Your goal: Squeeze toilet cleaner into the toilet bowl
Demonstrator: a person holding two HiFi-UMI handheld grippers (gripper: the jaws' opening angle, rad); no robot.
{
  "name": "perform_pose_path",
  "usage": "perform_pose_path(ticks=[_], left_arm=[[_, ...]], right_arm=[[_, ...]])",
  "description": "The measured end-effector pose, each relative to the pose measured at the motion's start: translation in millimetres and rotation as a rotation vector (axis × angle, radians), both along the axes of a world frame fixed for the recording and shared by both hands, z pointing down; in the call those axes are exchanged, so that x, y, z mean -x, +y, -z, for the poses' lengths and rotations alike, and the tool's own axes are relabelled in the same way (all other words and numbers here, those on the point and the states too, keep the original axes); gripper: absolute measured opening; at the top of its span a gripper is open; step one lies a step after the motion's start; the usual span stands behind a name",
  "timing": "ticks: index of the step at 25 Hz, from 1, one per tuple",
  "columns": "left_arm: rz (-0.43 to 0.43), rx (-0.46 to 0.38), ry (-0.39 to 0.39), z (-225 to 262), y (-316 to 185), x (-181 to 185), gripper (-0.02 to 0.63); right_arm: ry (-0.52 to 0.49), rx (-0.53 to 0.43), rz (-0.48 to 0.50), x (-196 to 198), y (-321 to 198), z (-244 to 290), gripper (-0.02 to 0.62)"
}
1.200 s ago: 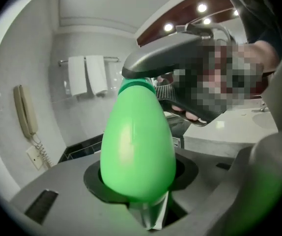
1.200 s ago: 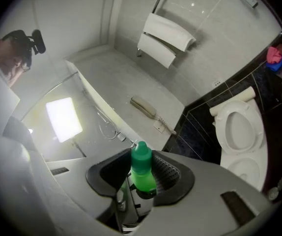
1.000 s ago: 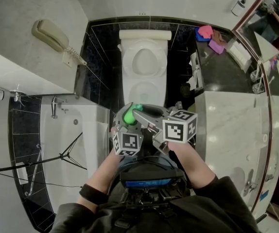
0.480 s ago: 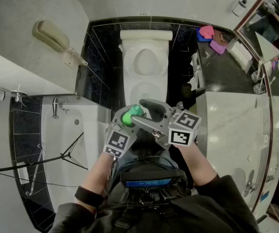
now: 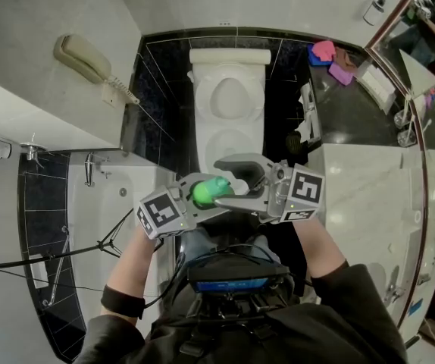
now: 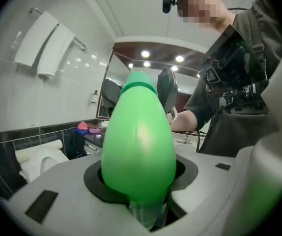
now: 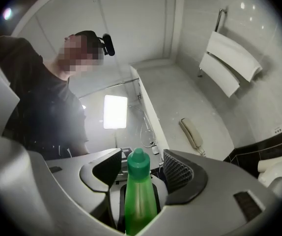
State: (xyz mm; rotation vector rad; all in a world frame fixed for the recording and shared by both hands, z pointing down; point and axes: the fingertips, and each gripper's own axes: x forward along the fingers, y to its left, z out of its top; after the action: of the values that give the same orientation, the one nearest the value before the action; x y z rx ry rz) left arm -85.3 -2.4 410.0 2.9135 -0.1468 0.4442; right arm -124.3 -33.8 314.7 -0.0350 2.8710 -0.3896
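A green toilet-cleaner bottle (image 5: 206, 191) is held low in front of me, with my left gripper (image 5: 201, 197) shut on its body (image 6: 138, 146). Its capped top (image 7: 139, 162) points to the right, between the jaws of my right gripper (image 5: 229, 182). Those jaws have just been closing a little, but in the right gripper view a gap shows on each side of the cap, so the right gripper (image 7: 142, 167) is open. The white toilet (image 5: 230, 101) stands ahead on black floor tiles, beyond both grippers.
A white bathtub (image 5: 104, 203) with a black tripod (image 5: 111, 237) in it lies to the left. A wall phone (image 5: 81, 55) hangs above it. On the right a pale marble counter (image 5: 361, 196) runs along, with pink items (image 5: 322, 50) at its far end.
Both grippers have risen. The left cube has swung out to the left and the bottle has tipped over towards the right. The right jaws stand wider around the bottle's top.
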Motion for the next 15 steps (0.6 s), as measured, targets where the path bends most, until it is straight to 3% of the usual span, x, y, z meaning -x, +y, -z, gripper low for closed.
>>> perform_pose_path(ticks=[3, 6, 9, 15], left_arm=[[-0.04, 0.003, 0.012, 2.6, 3.1, -1.5, 0.192], [-0.06, 0.036, 0.04, 15.8, 8.0, -6.3, 0.192], [-0.05, 0.037, 0.044, 17.2, 7.2, -7.8, 0.192], [-0.028, -0.045, -0.009, 3.4, -0.9, -6.4, 0.192]], right_arm=[[-0.011, -0.056, 0.007, 1.5, 3.5, 2.7, 0.24], [-0.019, -0.022, 0.038, 4.8, 12.0, 8.1, 0.163], [-0.03, -0.018, 0.029, 3.2, 11.1, 8.7, 0.163], [-0.005, 0.026, -0.018, 1.1, 1.0, -2.0, 0.161]])
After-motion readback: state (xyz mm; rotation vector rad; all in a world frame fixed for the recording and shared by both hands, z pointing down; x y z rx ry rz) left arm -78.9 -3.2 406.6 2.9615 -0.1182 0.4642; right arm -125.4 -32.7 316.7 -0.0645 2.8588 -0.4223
